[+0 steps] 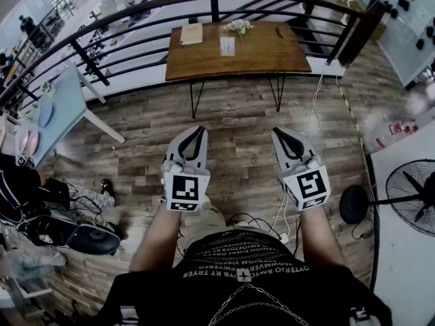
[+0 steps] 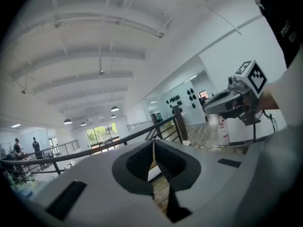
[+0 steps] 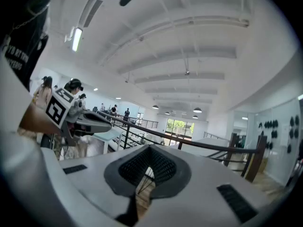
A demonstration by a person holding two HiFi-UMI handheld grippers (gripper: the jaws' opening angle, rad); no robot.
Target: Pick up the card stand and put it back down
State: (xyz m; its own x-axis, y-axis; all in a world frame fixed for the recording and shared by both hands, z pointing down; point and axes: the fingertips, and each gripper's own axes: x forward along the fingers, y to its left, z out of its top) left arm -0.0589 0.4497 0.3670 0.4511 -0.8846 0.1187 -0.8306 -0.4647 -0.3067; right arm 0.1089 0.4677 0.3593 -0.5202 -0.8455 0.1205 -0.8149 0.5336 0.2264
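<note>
The card stand (image 1: 227, 45), a small white upright card, stands near the middle of a brown wooden table (image 1: 285, 58) far ahead by the railing. Both grippers hang close to the person's body, well short of that table, over the wooden floor. My left gripper (image 1: 199, 132) is shut with nothing in it, its jaws meeting along a thin seam (image 2: 153, 144). My right gripper (image 1: 279, 133) is shut and empty too (image 3: 149, 149). Each gripper shows in the other's view: the right gripper (image 2: 232, 103) and the left gripper (image 3: 83, 119).
On the table also lie a tan paper (image 1: 192, 34), a small flower bunch (image 1: 238, 26) and a dark small object (image 1: 279, 31). A black railing (image 1: 136, 9) curves behind it. A light-blue table (image 1: 58, 107) stands left, a fan (image 1: 408, 195) and white counter (image 1: 408, 155) right; cables and bags (image 1: 75, 233) lie on the floor.
</note>
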